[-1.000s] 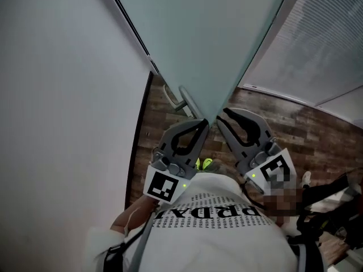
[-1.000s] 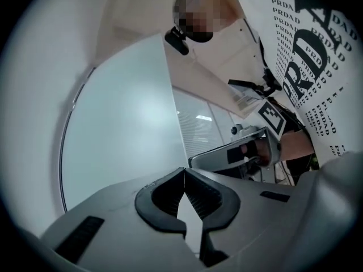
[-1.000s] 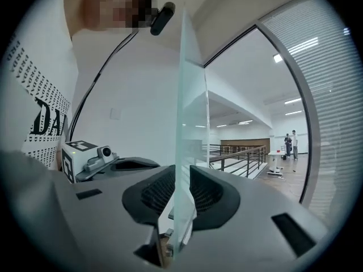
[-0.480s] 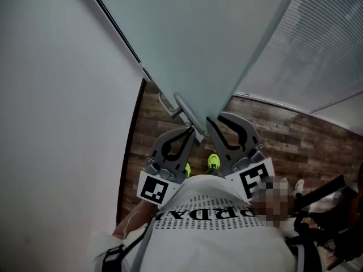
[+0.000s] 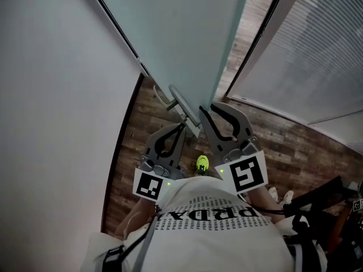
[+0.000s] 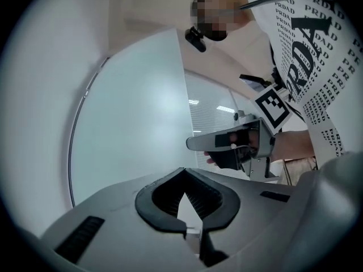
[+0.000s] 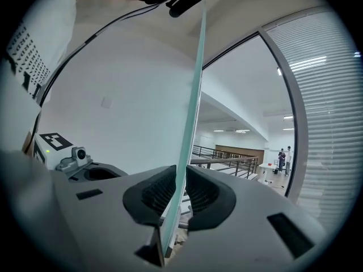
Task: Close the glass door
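The frosted glass door (image 5: 181,33) stands edge-on before me, and its metal handle (image 5: 180,102) sticks out low on its left face. My left gripper (image 5: 182,127) has its tips at the handle. In the left gripper view its jaws (image 6: 193,234) are shut on a small grey piece of that handle, with the door pane (image 6: 136,135) beyond. My right gripper (image 5: 205,111) sits on the door's free edge. In the right gripper view the green glass edge (image 7: 190,123) runs between its two pads, and the gripper (image 7: 164,231) is shut on it.
A white wall (image 5: 57,95) fills the left. A dark door frame (image 5: 255,44) and a slatted partition (image 5: 317,55) stand to the right, with wooden floor (image 5: 295,146) below. My yellow-green shoe (image 5: 202,163) shows between the grippers. A railing (image 7: 227,152) lies beyond the doorway.
The door's free edge has swung left in the head view, uncovering the dark frame and floor beyond it. Both grippers moved left and away from me with the door.
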{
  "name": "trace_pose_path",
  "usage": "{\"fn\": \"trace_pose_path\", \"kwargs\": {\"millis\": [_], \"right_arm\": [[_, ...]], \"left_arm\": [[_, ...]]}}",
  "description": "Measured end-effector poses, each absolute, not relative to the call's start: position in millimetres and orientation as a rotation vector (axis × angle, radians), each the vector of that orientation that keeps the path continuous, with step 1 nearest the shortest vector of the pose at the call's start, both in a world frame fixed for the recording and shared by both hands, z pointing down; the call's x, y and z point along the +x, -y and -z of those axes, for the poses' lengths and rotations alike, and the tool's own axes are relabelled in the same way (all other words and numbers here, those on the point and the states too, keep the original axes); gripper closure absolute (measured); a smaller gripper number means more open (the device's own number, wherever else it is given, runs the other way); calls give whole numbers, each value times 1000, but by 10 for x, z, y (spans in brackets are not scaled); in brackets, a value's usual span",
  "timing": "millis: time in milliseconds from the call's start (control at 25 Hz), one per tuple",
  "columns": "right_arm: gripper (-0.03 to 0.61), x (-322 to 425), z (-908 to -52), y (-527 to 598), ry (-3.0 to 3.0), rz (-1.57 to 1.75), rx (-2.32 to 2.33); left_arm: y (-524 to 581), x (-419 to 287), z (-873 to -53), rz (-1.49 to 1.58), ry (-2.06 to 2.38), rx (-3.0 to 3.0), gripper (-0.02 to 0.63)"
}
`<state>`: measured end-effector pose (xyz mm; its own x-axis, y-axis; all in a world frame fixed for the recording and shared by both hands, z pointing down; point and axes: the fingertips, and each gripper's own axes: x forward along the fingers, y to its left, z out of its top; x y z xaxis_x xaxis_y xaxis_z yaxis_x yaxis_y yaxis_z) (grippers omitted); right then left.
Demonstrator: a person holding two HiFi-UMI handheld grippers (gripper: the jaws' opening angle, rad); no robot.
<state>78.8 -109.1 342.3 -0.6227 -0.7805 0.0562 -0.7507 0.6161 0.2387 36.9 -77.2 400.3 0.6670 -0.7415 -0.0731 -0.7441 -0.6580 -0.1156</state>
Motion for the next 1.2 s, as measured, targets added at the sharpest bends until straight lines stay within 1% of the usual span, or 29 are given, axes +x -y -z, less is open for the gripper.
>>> {"fn": "trace_pose_path", "kwargs": {"millis": [200,400,560,800,1200], "right_arm": [[538,895,-3390,1150,2668,243,1336],[538,915,-3389,1161,2679,190,1324],[538,981,-3386,1191,2672,152,1318],[538,1044,-3213,1303,2667,214,1327],[538,937,-3228,1082,2672,242,1288]], "left_arm": [[754,370,-3988,-44,-1220,-2764,618],[710,249,-3985,16,-1245,-2767,618],[711,266,-3895,-20,-1245,-2770,618],[828,308,-3804,-31,-1197,-2761,618],[845,334,-3825,-39,-1160,-2751,618]]}}
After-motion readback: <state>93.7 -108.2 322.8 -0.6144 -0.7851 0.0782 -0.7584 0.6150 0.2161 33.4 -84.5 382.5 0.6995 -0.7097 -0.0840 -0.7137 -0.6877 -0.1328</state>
